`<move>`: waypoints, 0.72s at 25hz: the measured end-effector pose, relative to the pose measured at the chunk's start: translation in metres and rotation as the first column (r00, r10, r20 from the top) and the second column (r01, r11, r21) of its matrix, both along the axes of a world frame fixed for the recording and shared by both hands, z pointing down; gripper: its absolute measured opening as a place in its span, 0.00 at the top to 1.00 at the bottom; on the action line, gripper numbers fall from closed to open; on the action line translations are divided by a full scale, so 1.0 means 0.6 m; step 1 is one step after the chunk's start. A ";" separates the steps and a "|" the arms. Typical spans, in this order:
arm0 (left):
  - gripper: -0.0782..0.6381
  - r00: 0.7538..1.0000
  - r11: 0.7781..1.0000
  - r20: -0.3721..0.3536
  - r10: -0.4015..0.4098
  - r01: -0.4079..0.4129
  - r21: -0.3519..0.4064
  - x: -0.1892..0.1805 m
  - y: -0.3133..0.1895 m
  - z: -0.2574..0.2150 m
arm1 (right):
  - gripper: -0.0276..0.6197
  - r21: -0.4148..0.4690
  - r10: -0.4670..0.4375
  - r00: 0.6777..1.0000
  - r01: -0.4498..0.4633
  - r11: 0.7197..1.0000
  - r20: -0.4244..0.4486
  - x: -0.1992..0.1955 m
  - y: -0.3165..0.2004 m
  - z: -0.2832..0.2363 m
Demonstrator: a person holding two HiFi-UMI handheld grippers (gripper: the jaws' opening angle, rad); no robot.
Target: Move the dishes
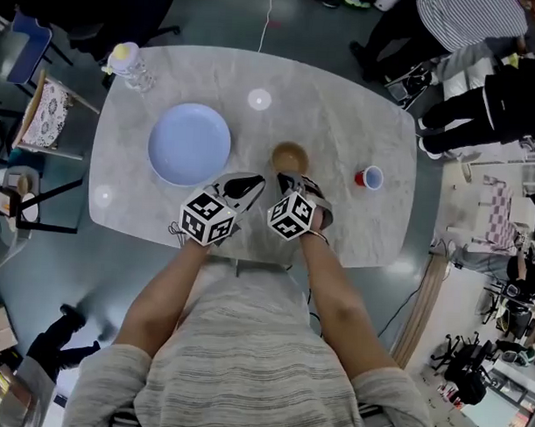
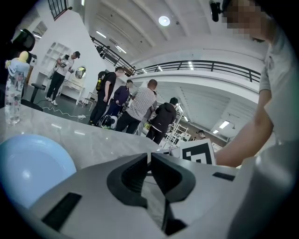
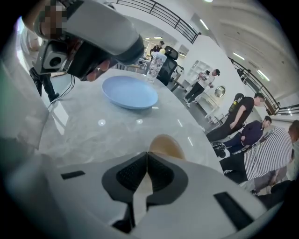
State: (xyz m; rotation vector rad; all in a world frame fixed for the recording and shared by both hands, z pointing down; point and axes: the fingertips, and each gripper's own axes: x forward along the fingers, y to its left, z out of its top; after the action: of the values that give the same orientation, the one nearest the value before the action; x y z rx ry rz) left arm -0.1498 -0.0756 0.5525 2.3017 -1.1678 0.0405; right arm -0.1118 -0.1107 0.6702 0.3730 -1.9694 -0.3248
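The left gripper [image 1: 247, 186] and right gripper [image 1: 291, 178] are hovering over the worktop [image 1: 341, 114] with jaws closed on nothing, so the right one is needing, I think, to open before meeting the brown bowl [image 1: 290, 155] just ahead, right of the blue plate [image 1: 189, 144].

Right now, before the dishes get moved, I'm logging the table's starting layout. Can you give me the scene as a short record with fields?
surface: marble table
plate: light blue plate, empty, left of centre in the head view
bowl: brown bowl, right of the plate, just beyond the right gripper
cup: red cup, right of the bowl, apart from it
bottle: clear bottle, far left corner
left hand: left gripper, jaws together, nothing between them
right hand: right gripper, jaws together, nothing between them
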 end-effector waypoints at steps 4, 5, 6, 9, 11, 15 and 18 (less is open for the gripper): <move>0.84 1.000 1.000 0.003 -0.029 0.029 -0.012 -0.036 0.019 0.003 | 0.92 -0.012 -0.045 0.999 0.045 0.999 0.008 -0.050 0.021 0.003; 0.84 0.999 0.999 0.003 -0.033 0.033 -0.014 -0.043 0.023 0.004 | 0.92 -0.014 -0.054 0.998 0.054 0.998 0.009 -0.059 0.026 0.004; 0.84 0.999 0.999 0.004 -0.036 0.036 -0.016 -0.049 0.026 0.004 | 0.92 -0.017 -0.062 0.998 0.062 0.998 0.011 -0.068 0.031 0.004; 0.84 0.999 0.999 0.006 -0.046 0.046 -0.019 -0.068 0.030 0.004 | 0.93 -0.023 -0.077 0.997 0.078 0.997 0.019 -0.094 0.040 0.005; 0.84 0.999 0.998 0.007 -0.050 0.050 -0.024 -0.079 0.033 0.006 | 0.92 -0.029 -0.085 0.996 0.086 0.996 0.024 -0.109 0.046 0.007; 0.84 0.999 0.998 0.014 -0.053 0.053 -0.031 -0.096 0.039 0.012 | 0.92 -0.036 -0.099 0.995 0.100 0.994 0.027 -0.131 0.055 0.012; 0.84 0.998 0.998 0.018 -0.056 0.057 -0.037 -0.105 0.041 0.013 | 0.92 -0.037 -0.118 0.993 0.119 0.992 0.021 -0.142 0.056 0.013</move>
State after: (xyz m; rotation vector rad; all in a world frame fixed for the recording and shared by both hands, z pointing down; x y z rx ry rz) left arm -0.2128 -0.0509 0.5603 2.2383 -1.2298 0.0603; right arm -0.1968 -0.0773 0.6783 0.2354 -2.0177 -0.3600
